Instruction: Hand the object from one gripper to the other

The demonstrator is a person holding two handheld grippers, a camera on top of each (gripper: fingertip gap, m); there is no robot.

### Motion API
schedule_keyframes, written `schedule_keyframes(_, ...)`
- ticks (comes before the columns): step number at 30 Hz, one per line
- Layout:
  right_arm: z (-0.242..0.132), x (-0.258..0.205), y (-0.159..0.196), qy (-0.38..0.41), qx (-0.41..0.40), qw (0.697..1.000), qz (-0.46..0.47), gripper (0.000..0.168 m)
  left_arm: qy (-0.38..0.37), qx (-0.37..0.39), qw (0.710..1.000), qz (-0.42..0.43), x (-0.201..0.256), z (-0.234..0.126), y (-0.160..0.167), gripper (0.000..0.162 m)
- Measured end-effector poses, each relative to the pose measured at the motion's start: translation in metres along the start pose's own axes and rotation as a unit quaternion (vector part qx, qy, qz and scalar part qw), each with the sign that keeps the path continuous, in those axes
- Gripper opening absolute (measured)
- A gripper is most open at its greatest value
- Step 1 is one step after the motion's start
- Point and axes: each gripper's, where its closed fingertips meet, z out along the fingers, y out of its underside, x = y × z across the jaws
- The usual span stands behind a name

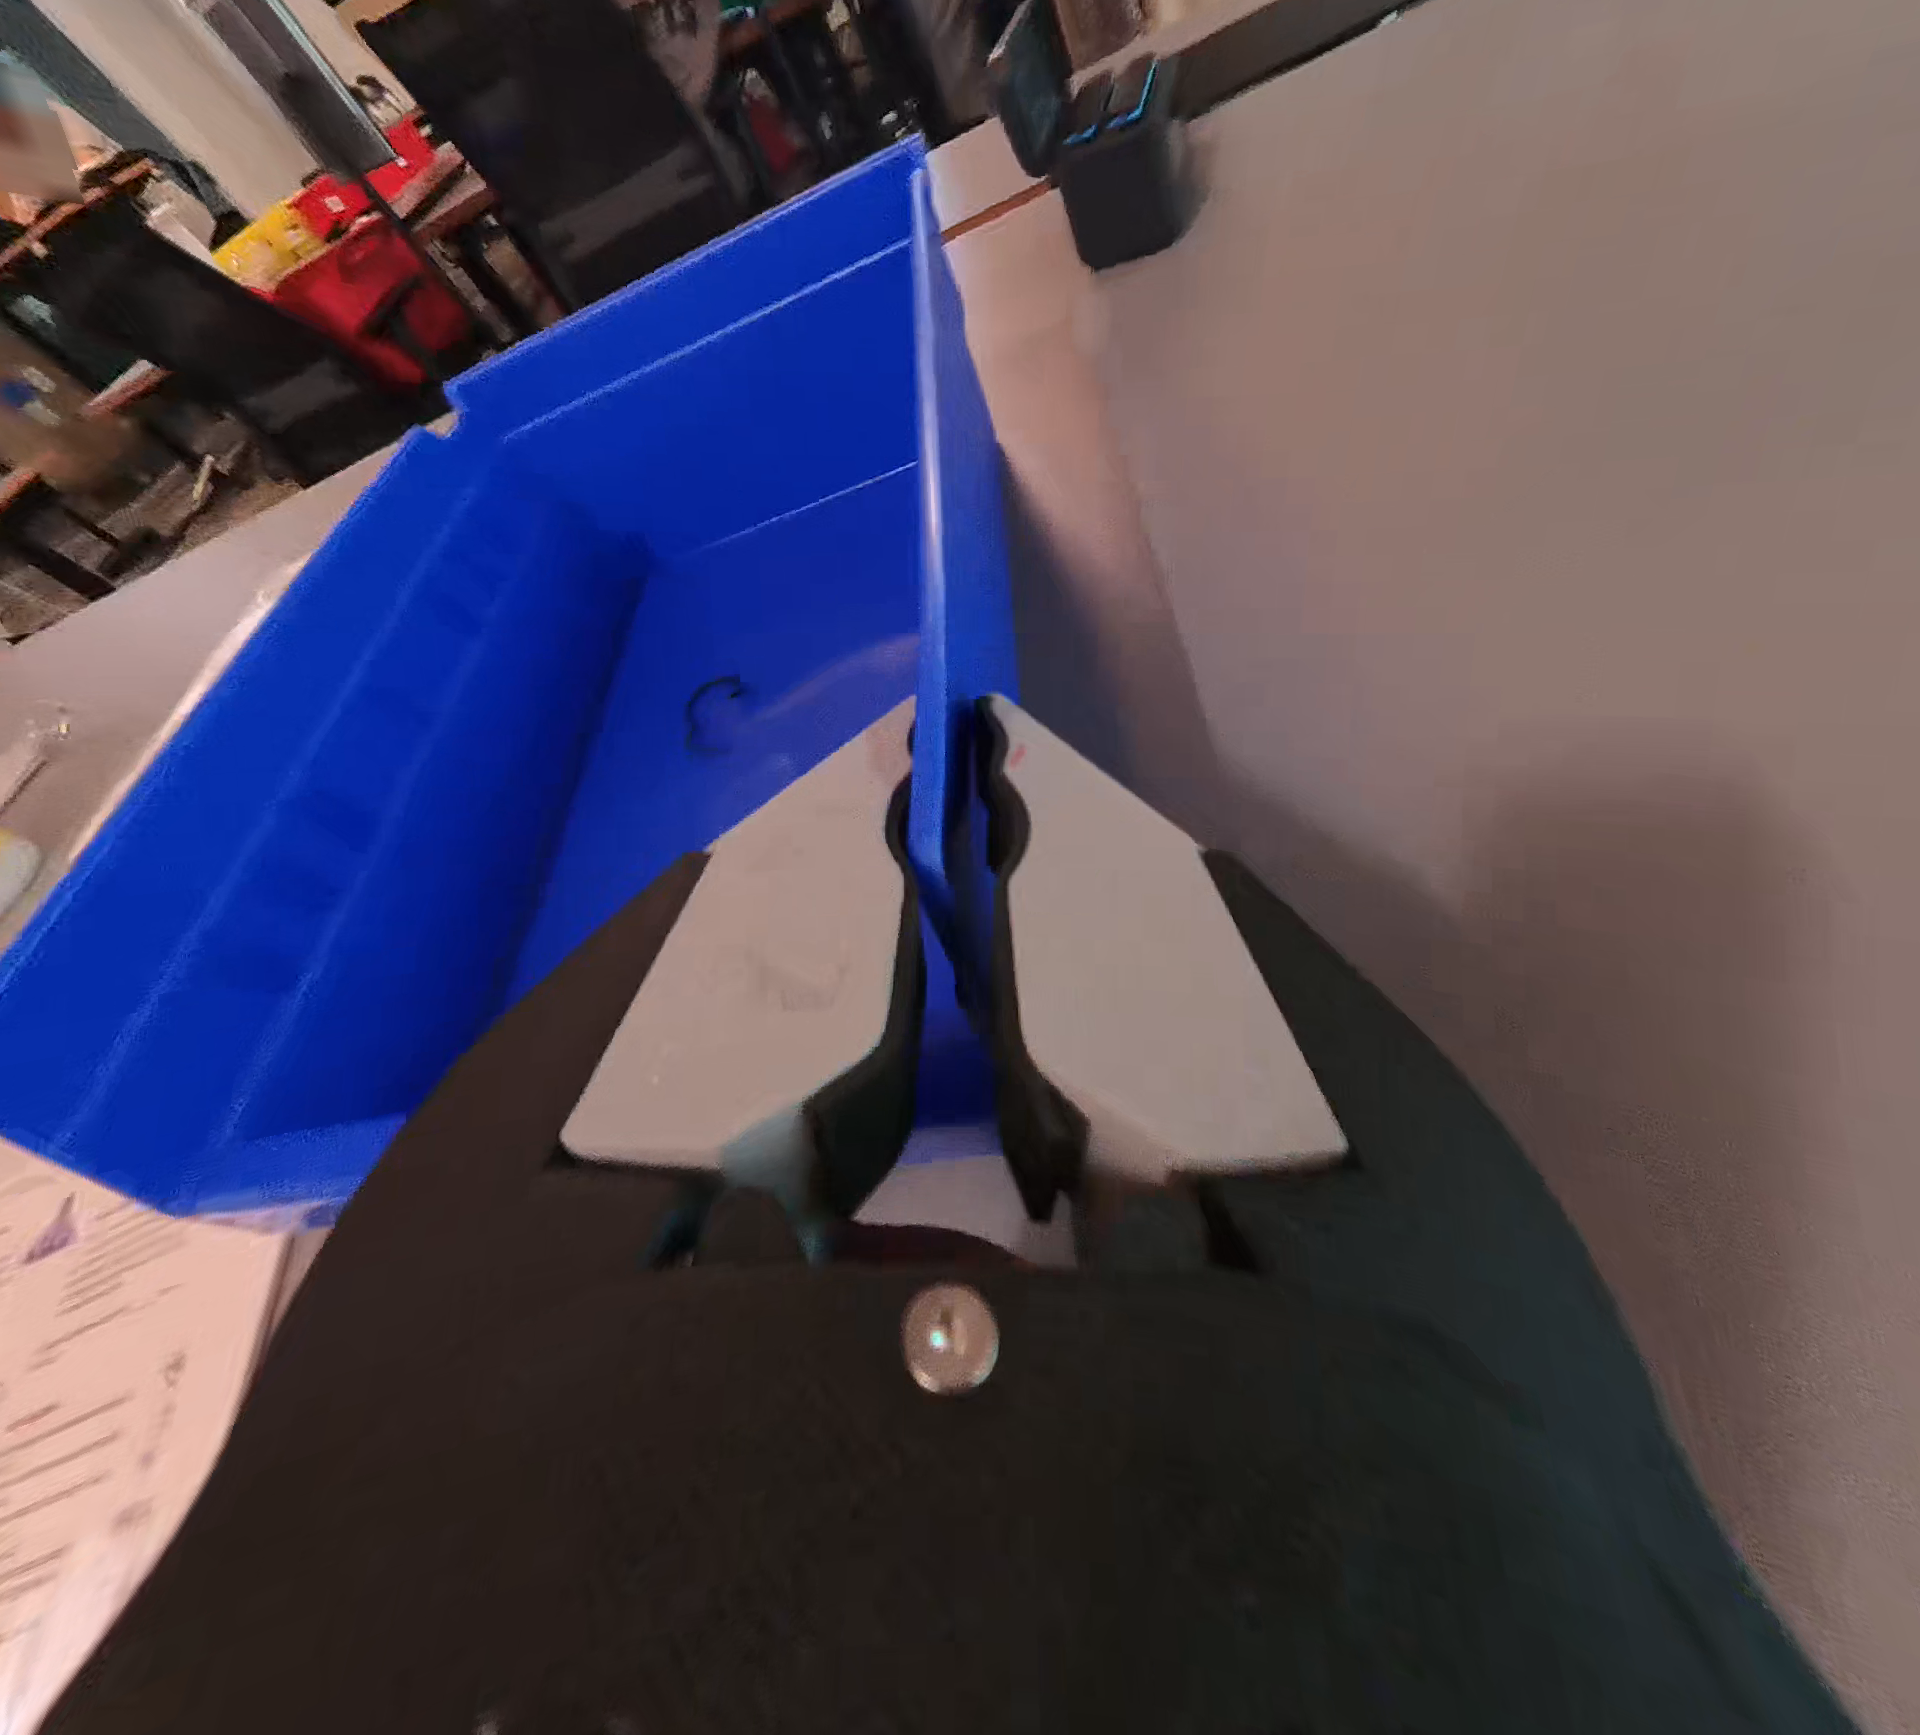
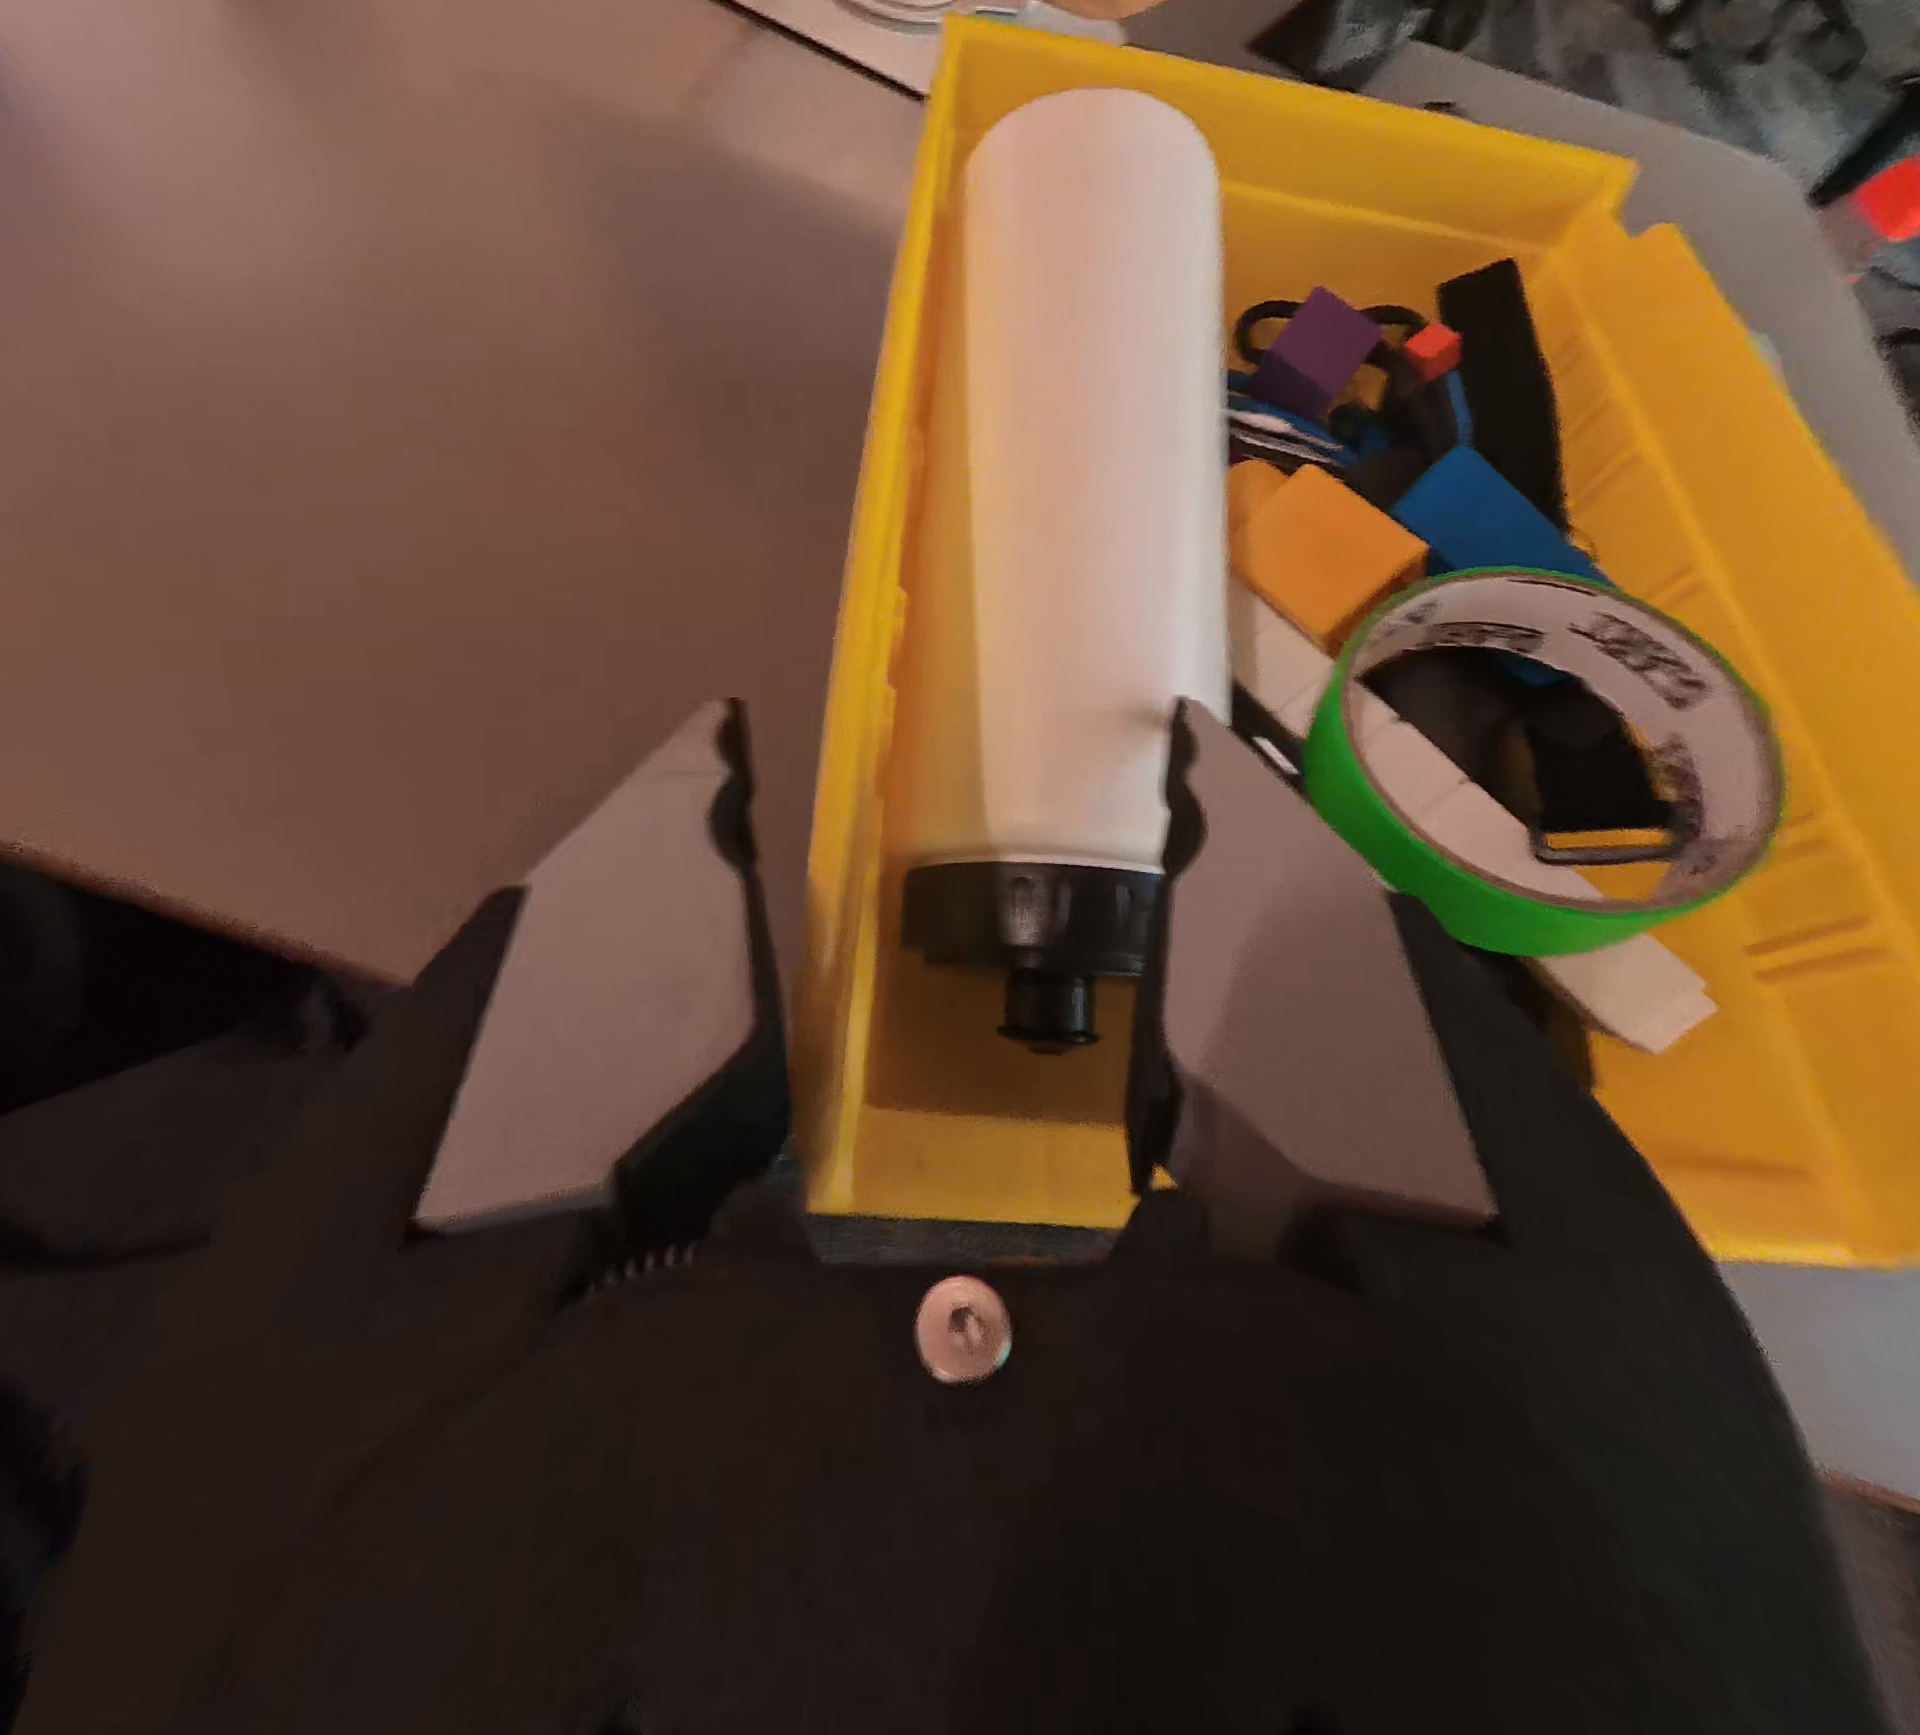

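Note:
In the left wrist view my left gripper [image 1: 951, 740] is shut on the right side wall of a blue bin [image 1: 727, 459], one pad on each face of the wall. A small black ring [image 1: 717, 714] lies on the bin's floor. In the right wrist view my right gripper [image 2: 956, 719] is open above a yellow bin [image 2: 1299, 127]. Its left finger [image 2: 717, 812] is outside the bin's left wall. Its right finger [image 2: 1195, 812] is inside, beside a white bottle [image 2: 1081, 438] with a black cap [image 2: 1029, 916], which lies along that wall.
The yellow bin also holds a green tape roll [image 2: 1538, 750], orange [image 2: 1340, 553], blue [image 2: 1486, 522] and purple [image 2: 1314, 355] foam blocks and a black strip [image 2: 1507, 376]. A dark case [image 1: 1127, 168] stands on the grey table [image 1: 1507, 542]. Papers [image 1: 104, 1373] lie beside the blue bin. My hands' fingertips stand some 60 cm from each other. The dark case [image 1: 1127, 168] lies around 30 cm away from my left fingertips.

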Motion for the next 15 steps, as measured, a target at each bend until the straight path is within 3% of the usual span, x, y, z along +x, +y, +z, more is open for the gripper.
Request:
schedule_keyframes(3,-0.004,0.016,0.000,0.070,-0.016,0.997,-0.034,0.043,-0.001,0.008,1.000,0.003,-0.008,-0.008,0.001,0.003)
schedule_keyframes(5,-0.002,0.006,0.004,0.051,-0.040,0.997,-0.035,0.004,0.000,0.007,1.000,0.013,-0.012,-0.016,0.002,0.003)
schedule_keyframes(10,0.006,-0.013,-0.004,0.007,-0.037,0.999,0.007,0.000,-0.008,0.044,0.999,0.017,-0.028,-0.049,-0.009,0.003)
schedule_keyframes(15,0.021,-0.055,-0.021,0.026,-0.053,0.998,0.000,0.005,-0.033,0.091,0.995,0.016,-0.052,-0.082,-0.040,0.003)
